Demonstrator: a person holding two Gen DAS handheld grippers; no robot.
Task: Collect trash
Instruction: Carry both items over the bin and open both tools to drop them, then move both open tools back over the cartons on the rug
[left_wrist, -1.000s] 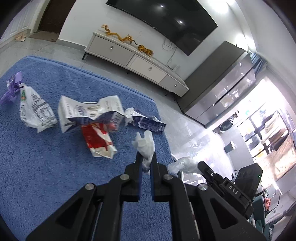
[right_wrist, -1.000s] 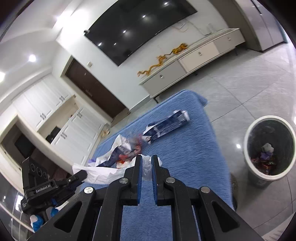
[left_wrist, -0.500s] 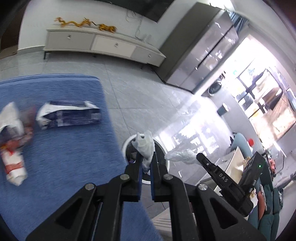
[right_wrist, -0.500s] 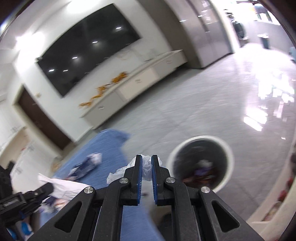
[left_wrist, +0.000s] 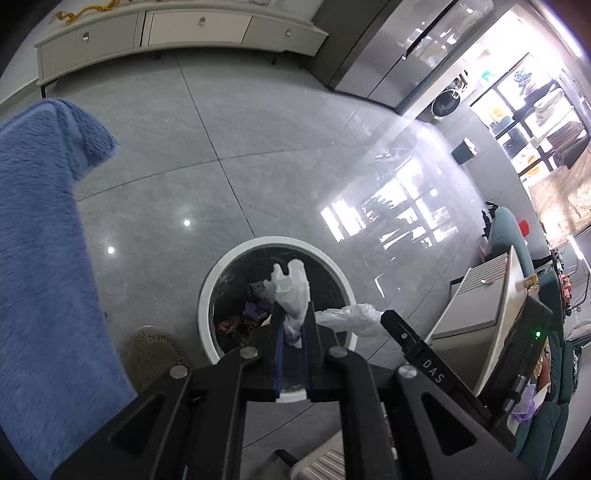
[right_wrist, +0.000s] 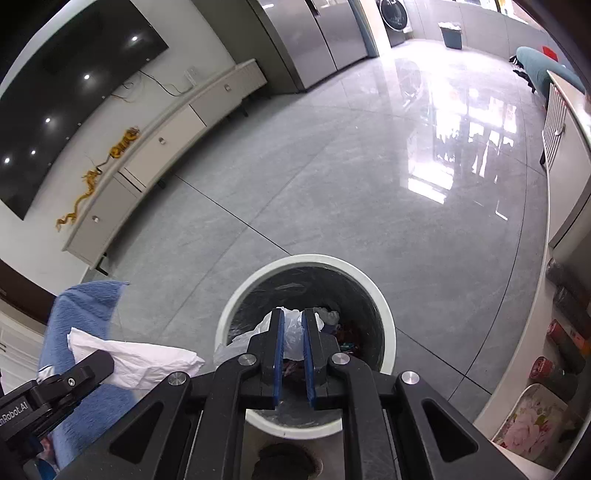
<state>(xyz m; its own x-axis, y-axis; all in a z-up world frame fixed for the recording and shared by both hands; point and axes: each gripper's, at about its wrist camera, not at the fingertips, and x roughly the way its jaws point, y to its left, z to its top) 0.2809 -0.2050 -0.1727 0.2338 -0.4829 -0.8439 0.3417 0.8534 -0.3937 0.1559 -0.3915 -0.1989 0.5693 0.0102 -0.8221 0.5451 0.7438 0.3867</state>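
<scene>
Bin, two grippers, seemingly two wrappers

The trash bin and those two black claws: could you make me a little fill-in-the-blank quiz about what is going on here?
1. Each gripper is shut on a crumpled piece of clear ____.
2. The left gripper and right gripper both hang over the round ____, which has a white rim.
3. The bin stands on a grey tiled ____.
4. The cloth beside the bin is ____ in colour.

Missing words: plastic; bin; floor; blue
</scene>
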